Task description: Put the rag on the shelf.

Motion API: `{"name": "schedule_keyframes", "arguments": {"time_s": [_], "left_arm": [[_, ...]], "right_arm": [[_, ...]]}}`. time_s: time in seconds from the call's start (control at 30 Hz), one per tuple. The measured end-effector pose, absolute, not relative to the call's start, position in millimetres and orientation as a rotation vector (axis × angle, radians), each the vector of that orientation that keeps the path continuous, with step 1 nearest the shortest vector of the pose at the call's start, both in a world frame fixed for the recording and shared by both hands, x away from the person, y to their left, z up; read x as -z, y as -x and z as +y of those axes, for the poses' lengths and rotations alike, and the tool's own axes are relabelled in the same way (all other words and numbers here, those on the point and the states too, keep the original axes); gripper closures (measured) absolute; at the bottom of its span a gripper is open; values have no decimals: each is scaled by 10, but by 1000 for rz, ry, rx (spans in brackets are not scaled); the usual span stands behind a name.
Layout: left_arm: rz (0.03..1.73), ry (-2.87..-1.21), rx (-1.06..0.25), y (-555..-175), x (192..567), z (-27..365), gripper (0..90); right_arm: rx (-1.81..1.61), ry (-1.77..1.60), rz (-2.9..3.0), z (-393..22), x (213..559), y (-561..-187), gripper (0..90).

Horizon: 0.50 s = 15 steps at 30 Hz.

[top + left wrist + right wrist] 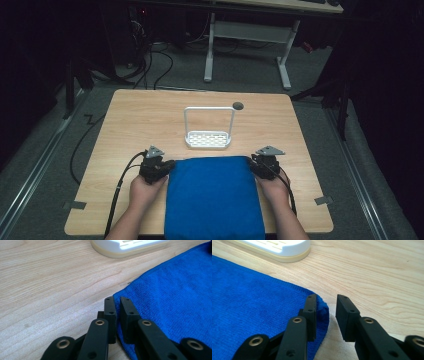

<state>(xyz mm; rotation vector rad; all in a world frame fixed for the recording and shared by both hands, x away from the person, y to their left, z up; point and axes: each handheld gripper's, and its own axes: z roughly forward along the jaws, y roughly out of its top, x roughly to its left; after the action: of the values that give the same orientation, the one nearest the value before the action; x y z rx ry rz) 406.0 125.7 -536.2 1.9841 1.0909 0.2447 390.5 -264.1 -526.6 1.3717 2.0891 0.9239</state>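
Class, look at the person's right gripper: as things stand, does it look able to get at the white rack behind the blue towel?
Probably yes. The right gripper sits at the blue towel's far right corner, fingers apart, and bare table lies between it and the white rack. Nothing stands in that path.

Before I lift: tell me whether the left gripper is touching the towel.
Touching. In the left gripper view, the left gripper has the blue towel's corner edge pinched between its nearly closed jaws.
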Motion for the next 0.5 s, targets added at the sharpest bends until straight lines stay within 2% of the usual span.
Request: {"name": "schedule_keyframes", "arguments": {"time_s": [0.2, 0.37, 0.5], "left_arm": [[1101, -1972, -222, -4072, 5365, 1275, 843], [1115, -1966, -231, -4067, 5366, 1271, 870], [1099, -1935, -251, -4026, 5355, 1300, 877]], "right_arm": [[-933, -1354, 2130, -2655, 5305, -3924, 771], [-917, -1301, 2145, -2625, 5305, -3913, 865], [-911, -1263, 2141, -2605, 5289, -3877, 882]]}}
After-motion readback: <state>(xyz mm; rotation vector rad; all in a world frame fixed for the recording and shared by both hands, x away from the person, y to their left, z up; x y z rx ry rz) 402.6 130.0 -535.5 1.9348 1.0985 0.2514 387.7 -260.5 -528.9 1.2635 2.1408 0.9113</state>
